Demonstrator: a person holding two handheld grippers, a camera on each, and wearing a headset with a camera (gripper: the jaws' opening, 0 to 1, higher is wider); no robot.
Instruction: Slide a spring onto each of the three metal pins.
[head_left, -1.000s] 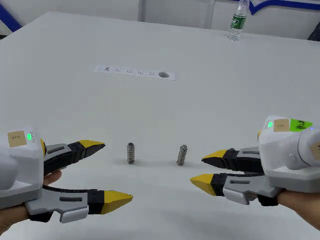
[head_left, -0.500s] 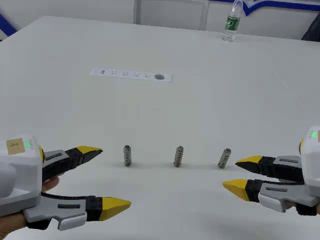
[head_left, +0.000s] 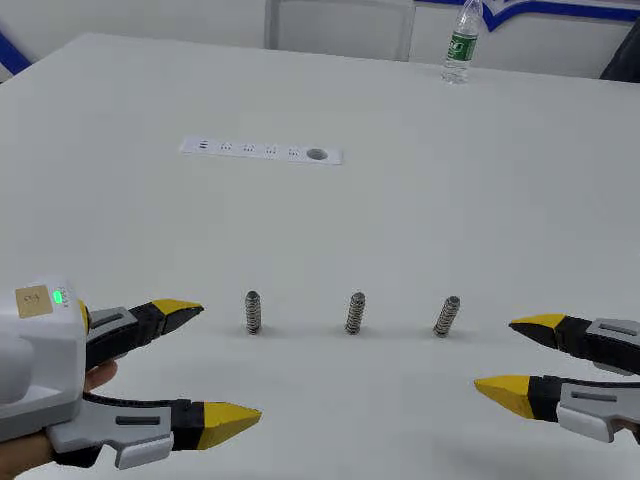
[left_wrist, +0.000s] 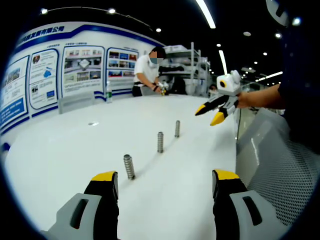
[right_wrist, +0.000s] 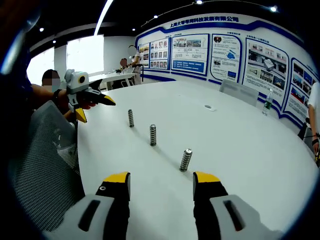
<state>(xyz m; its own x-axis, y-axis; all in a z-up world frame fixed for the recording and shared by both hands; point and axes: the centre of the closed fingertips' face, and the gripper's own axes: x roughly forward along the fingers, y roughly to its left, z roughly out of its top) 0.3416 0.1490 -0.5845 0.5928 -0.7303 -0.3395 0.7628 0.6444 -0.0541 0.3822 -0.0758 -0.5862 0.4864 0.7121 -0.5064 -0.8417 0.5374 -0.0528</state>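
1. Evidently the right tool (head_left: 495, 353) sits farther out to the right than a second ago, and the right spring (head_left: 447, 316), hidden behind its jaws then, now stands in plain sight.
2. We read that as the last spring being in place. With three springs standing where the pins are, the task looks done or all but done.
3. Both tools are empty. The right tool's jaws stand apart at a moderate gap with nothing between them. The left tool (head_left: 228, 360) gapes wider, also holding nothing, and keeps its place left of the row.
4. The springs stand in a straight row on the white tabletop (head_left: 400, 210), between the two tools and well apart from each other: left spring (head_left: 252, 312), middle spring (head_left: 355, 313), right spring.
5. Each is a short grey coil, tightly wound. The left one stands upright, the middle one leans a touch, and the right one leans more, its top tipped rightward in the head view.
6. In the right gripper view a plain metal tip (right_wrist: 188, 151) caps the nearest coil — we take it for the pin's end, the rest being hidden inside the coils.
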